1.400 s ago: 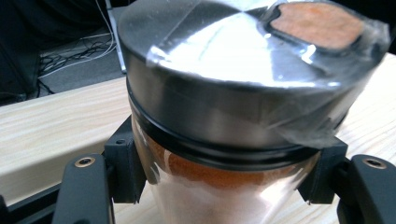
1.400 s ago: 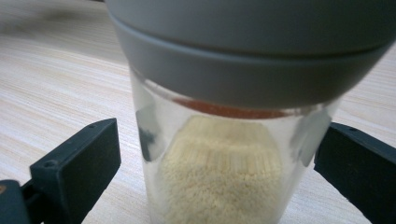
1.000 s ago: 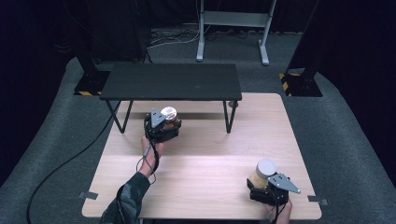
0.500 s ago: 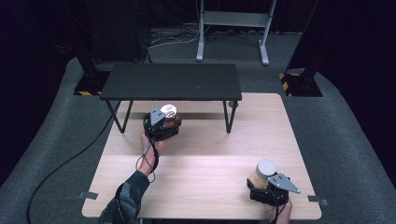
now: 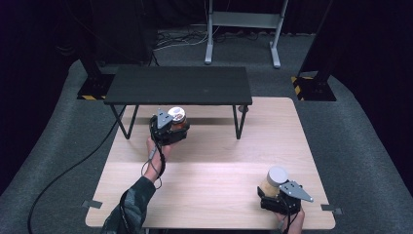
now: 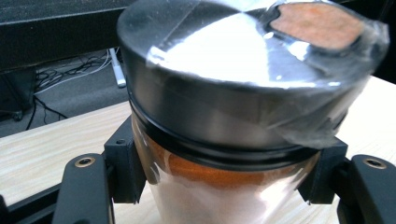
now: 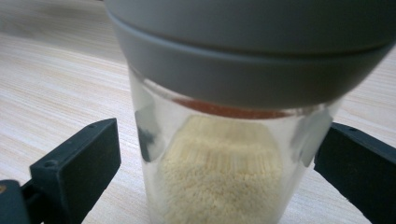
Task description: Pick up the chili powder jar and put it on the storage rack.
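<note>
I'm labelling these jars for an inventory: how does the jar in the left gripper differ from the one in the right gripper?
The left jar has a shiny metal lid wrapped in clear film and holds orange powder; the right jar has a plain matte grey lid and holds pale yellow granules. The left jar sits near the black shelf; the right jar is near the table's front edge. Both are clear, upright and sit between gripper jaws.

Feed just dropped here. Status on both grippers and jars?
Left gripper shut on orange-powder jar, by the black shelf. Right gripper: jaws astride yellow-powder jar, gaps showing. Nothing between them.
</note>
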`<state>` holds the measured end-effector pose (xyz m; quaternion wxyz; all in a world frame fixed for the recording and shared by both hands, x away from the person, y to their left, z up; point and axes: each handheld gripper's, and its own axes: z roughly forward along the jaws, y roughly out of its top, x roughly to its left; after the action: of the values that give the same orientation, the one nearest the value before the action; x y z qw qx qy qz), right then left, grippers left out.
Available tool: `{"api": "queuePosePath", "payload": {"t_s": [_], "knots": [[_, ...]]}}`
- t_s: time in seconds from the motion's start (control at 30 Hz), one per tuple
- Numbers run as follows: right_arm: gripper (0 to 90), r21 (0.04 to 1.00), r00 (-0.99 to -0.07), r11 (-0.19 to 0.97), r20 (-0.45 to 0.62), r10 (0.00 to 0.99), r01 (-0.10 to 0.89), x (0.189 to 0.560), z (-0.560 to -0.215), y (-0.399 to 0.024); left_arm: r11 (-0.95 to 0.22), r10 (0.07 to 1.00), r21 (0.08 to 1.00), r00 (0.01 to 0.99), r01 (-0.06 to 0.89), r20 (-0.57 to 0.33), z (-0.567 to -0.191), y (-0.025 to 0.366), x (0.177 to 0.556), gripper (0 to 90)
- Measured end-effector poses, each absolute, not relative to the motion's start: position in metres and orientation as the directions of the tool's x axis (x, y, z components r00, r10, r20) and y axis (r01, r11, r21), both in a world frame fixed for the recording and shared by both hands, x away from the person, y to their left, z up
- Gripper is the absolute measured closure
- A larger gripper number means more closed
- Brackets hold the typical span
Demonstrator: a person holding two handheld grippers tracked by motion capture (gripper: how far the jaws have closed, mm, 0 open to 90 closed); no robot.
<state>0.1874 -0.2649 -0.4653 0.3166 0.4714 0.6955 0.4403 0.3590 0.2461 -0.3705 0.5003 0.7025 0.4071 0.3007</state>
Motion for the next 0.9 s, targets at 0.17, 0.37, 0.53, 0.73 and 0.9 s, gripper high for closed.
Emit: {"api": "queuePosePath", "payload": {"t_s": [0.17, 0.37, 0.53, 0.73, 0.9], "knots": [[0.0, 0.911, -0.355, 0.168, -0.025, 0.935, 0.378, 0.188, -0.465, -0.265, -0.171, 0.871, 0.949, 0.491, 0.267, 0.019, -0.366, 0.244, 0.360, 31.2], [0.0, 0.912, -0.354, 0.168, -0.026, 0.935, 0.375, 0.187, -0.466, -0.265, -0.170, 0.870, 0.949, 0.492, 0.265, 0.019, -0.362, 0.243, 0.362, 31.2], [0.0, 0.912, -0.356, 0.168, -0.026, 0.934, 0.374, 0.187, -0.466, -0.265, -0.172, 0.869, 0.949, 0.494, 0.266, 0.019, -0.361, 0.242, 0.363, 31.2], [0.0, 0.912, -0.355, 0.168, -0.027, 0.935, 0.374, 0.187, -0.466, -0.265, -0.172, 0.868, 0.948, 0.497, 0.268, 0.017, -0.359, 0.243, 0.365, 31.2], [0.0, 0.912, -0.353, 0.169, -0.029, 0.935, 0.374, 0.187, -0.466, -0.264, -0.167, 0.866, 0.949, 0.500, 0.269, 0.011, -0.356, 0.244, 0.367, 31.2]]}}
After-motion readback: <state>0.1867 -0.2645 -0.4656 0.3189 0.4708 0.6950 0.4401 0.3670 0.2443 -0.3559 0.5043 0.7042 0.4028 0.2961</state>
